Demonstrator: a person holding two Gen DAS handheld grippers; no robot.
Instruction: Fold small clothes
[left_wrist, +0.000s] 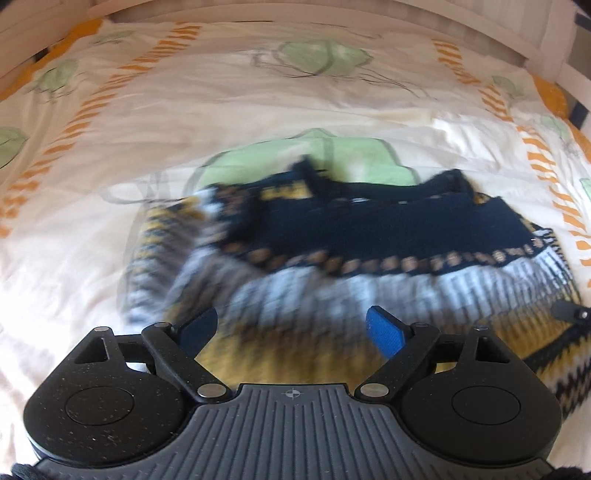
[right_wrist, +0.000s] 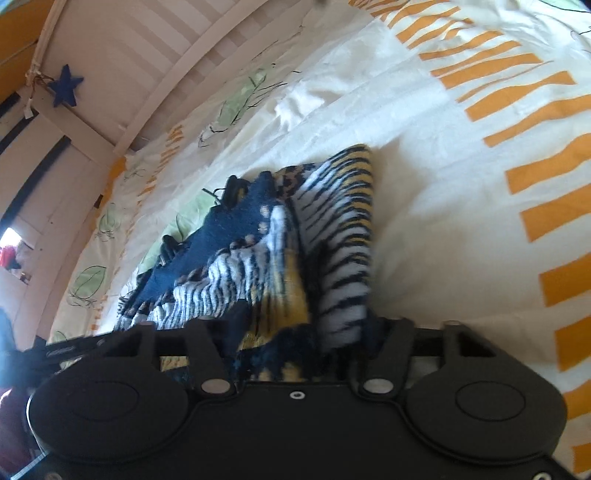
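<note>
A knitted sweater (left_wrist: 369, 225) lies spread on the bed, navy at the top with white, yellow and black zigzag bands below. My left gripper (left_wrist: 291, 314) hovers over its lower bands, and nothing sits between its wide-apart blue pads (left_wrist: 386, 332). The left wrist view is smeared by motion. In the right wrist view the sweater (right_wrist: 332, 221) is bunched, with one striped sleeve folded up. My right gripper (right_wrist: 295, 332) is pushed into this bunch; knit fills the gap between its fingers and hides the tips, so a grip cannot be judged.
The bed is covered by a cream sheet (left_wrist: 258, 103) printed with orange stripes and green leaves. A white slatted rail (right_wrist: 166, 74) runs along the far side, with a blue star (right_wrist: 64, 85) hanging by it. Bare sheet (right_wrist: 461, 221) lies right of the sweater.
</note>
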